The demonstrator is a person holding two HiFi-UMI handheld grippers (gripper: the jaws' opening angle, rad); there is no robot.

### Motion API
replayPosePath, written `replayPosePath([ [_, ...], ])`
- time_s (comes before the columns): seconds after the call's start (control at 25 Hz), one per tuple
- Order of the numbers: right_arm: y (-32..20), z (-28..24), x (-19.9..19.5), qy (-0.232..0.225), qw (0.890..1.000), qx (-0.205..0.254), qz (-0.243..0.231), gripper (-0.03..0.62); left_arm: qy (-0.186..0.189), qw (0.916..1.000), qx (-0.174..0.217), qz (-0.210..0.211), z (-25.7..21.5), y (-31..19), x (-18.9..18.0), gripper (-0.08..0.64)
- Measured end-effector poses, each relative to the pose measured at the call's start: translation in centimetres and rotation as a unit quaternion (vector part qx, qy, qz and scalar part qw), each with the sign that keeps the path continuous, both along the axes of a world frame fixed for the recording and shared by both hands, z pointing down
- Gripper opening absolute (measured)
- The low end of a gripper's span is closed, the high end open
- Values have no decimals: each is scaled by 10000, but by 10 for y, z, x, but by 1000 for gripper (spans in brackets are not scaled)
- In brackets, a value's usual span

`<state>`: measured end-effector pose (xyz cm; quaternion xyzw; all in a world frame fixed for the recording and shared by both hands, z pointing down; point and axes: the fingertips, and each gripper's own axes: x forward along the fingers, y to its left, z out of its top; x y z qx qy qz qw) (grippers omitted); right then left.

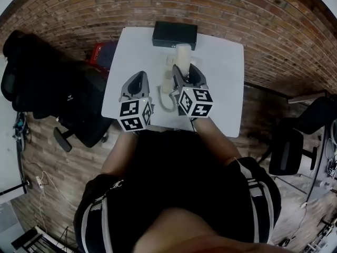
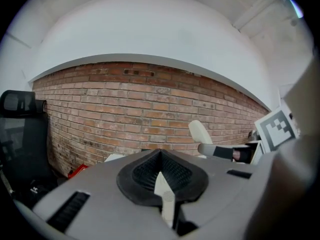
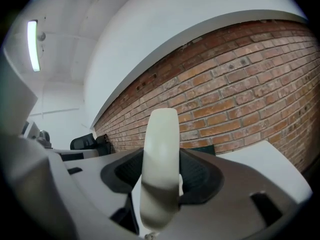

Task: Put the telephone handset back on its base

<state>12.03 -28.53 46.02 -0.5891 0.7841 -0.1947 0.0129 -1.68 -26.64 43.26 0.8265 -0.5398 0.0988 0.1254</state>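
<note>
1. White table stands against a brick wall. A black office chair sits at the left of the head view.
2. Right gripper, centre of the head view: jaws set wide and clamped on the cream telephone handset.
3. Handset stands upright between the pads, its upper end rising past the jaw tips, over the middle of the table.
4. Left gripper, just left of the right one: jaws closed together, nothing held.
5. Coiled cord loops between the two grippers, near the table's lower edge.
6. Black box lies at the table's top edge, above the handset in the frame and apart from it.
</note>
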Motion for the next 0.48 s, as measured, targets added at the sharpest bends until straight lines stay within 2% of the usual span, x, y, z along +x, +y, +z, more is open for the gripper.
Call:
replayPosePath([
  [0.24,-23,14,-3,14,9994,-229,269,202,-82,9991,-190,365,18,-29,-4,2],
  [0.48,-30,36,-18,11,9969,-589,524,202,3,9969,-309,718,29,-62,-18,2],
])
